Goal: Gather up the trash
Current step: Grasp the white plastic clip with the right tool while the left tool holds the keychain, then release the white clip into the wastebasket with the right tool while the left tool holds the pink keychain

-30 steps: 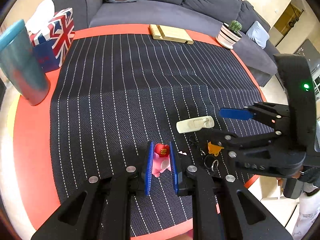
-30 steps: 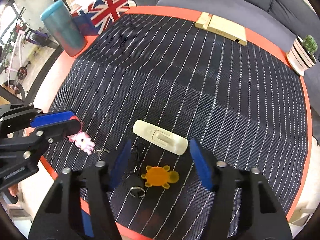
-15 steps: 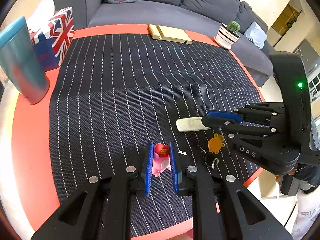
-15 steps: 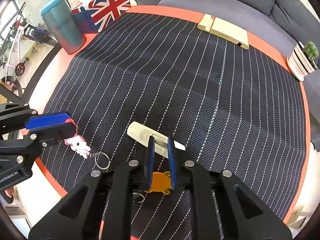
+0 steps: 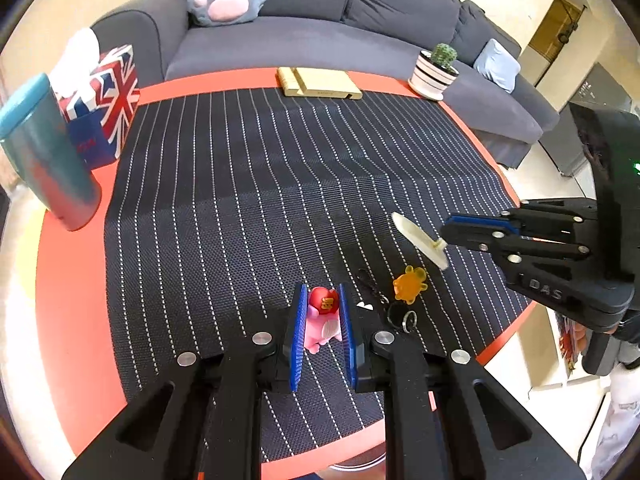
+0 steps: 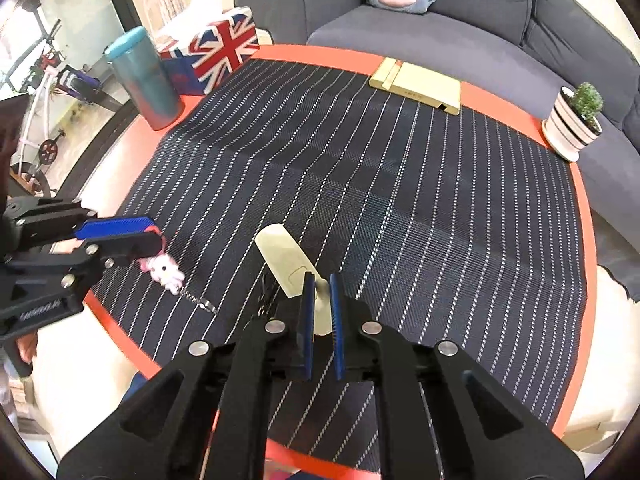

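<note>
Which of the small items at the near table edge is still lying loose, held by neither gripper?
The orange turtle keychain. The pink toy sits in the left gripper; the cream hook is in the right gripper.

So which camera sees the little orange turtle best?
The left wrist view: the orange turtle lies in plain sight on the striped mat, beside a metal ring. In the right wrist view it doesn't show at all.

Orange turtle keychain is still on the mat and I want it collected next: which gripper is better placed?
Neither is free. Left gripper clamps the pink toy, right gripper the cream hook; left sits nearer the turtle keychain.
</note>
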{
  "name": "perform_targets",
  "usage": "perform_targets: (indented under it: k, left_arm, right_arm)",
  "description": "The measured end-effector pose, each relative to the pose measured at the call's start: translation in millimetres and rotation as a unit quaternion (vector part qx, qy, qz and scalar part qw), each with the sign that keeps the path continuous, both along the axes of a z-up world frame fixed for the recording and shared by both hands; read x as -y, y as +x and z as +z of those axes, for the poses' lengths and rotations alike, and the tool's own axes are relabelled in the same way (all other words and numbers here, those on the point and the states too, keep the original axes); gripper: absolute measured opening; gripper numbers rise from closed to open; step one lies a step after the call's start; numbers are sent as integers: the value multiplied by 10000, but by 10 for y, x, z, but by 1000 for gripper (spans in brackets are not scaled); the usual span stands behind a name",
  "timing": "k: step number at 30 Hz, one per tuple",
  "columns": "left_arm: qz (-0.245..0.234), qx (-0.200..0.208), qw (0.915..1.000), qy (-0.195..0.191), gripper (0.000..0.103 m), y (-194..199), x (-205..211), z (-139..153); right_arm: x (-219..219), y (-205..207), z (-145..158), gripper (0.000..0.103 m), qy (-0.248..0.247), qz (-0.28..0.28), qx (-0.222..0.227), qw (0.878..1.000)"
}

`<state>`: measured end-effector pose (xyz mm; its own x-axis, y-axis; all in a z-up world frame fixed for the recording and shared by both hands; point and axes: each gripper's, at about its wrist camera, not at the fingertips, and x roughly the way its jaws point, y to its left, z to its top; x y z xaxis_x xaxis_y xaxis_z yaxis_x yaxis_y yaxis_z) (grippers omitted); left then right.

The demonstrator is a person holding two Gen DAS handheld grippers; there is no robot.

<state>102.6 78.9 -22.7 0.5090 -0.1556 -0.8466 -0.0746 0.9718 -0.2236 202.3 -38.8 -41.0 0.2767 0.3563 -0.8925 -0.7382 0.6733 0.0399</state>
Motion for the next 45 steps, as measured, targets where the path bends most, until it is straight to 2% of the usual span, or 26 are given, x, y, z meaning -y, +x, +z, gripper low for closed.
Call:
perform_targets:
  k: [14, 22, 32, 45]
  left_arm:
    - [-307, 439, 9985, 94, 16, -347, 201, 338]
    - [-585, 585, 9965, 139, 16, -677, 406, 371]
    - [-797, 620, 9948, 158, 16, -1132, 614, 243]
    - [-866, 465, 9952, 8, 16, -1548, 792, -45]
  right_arm:
    - [397, -596, 383, 7, 358, 508, 252, 9977]
    - [563, -1012, 462, 7, 479, 783, 354, 9951]
    - [831, -1431, 307, 7, 511, 918, 260, 9941]
    - [1027, -1814, -139, 7, 598, 954, -288, 9932]
